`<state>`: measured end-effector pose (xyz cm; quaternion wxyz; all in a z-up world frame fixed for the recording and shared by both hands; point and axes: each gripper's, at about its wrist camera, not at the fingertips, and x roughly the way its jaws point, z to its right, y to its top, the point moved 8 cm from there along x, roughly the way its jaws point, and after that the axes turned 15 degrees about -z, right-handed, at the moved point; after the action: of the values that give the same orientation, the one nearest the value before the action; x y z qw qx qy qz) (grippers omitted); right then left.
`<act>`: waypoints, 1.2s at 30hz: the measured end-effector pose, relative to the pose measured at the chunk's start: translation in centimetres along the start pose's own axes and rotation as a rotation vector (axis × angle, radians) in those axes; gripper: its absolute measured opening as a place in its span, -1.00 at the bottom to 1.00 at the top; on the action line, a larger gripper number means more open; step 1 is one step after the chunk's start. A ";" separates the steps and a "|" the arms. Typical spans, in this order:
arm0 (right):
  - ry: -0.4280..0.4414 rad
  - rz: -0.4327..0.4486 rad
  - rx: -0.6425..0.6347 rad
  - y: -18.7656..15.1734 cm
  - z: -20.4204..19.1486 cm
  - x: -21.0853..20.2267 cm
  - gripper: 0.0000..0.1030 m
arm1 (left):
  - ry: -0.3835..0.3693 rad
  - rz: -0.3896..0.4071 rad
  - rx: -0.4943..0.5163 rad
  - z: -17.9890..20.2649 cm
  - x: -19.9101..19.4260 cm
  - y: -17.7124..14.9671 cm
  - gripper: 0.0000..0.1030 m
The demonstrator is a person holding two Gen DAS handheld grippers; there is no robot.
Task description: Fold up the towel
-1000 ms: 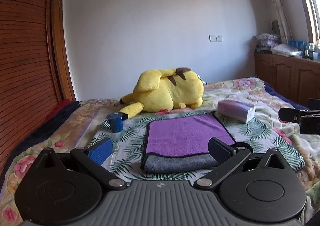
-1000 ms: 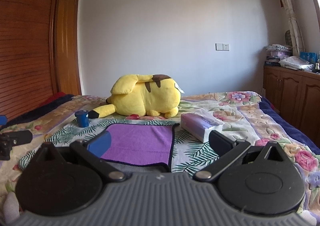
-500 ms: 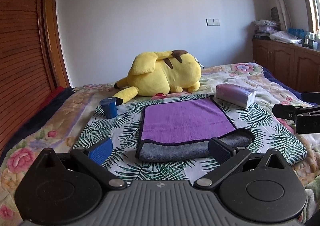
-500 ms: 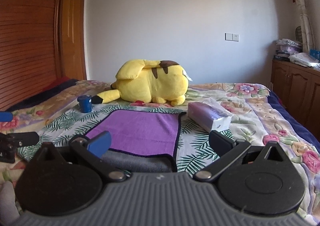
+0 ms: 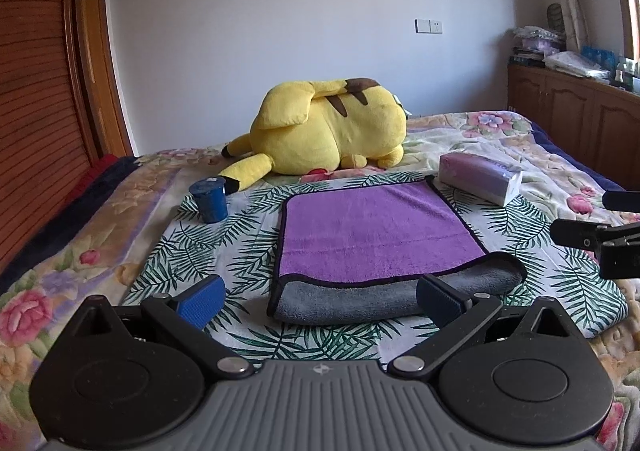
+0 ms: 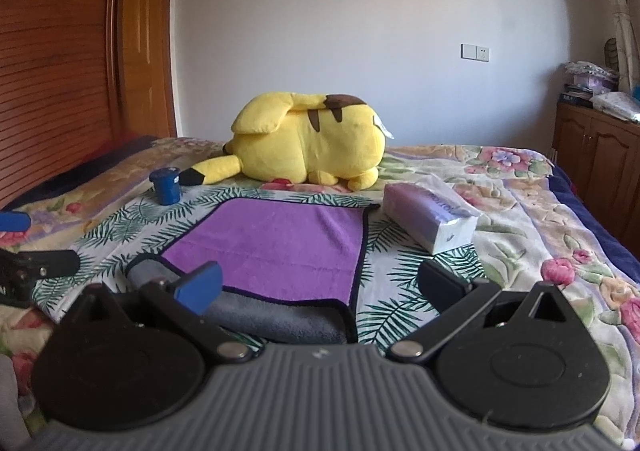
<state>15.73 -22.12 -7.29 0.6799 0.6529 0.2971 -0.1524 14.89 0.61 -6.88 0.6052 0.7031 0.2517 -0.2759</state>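
A purple towel with a grey underside and dark edging (image 5: 376, 235) lies on the bed; its near edge is turned up, showing grey. It also shows in the right wrist view (image 6: 276, 247). My left gripper (image 5: 318, 301) is open and empty, just short of the towel's near edge, above its left part. My right gripper (image 6: 320, 283) is open and empty over the towel's near right corner. The right gripper's fingers (image 5: 576, 233) show at the right edge of the left wrist view.
A yellow plush toy (image 5: 324, 131) lies behind the towel. A small blue cup (image 5: 209, 200) stands at the towel's far left. A tissue pack (image 5: 480, 177) lies at its far right. Wooden cabinets (image 5: 572, 111) line the right wall; a slatted wooden headboard (image 5: 36, 131) is left.
Both grippers have risen and tilted down, so more of the bed and towel shows. The towel's near edge has not moved. Both grippers stay open.
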 end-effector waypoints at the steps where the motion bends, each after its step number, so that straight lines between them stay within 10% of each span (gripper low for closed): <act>1: 0.004 -0.005 -0.003 0.1 0.0 0.2 1.00 | -0.001 -0.003 0.001 0.0 0.2 0.1 1.00; 36: 0.091 -0.212 -0.044 0.0 -0.3 8.2 0.74 | -0.068 -0.136 0.012 -1.8 10.1 2.3 0.68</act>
<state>22.06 -20.37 -12.19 0.6598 0.6091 0.3983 -0.1871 23.89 2.26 -12.04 0.5892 0.6781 0.2764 -0.3415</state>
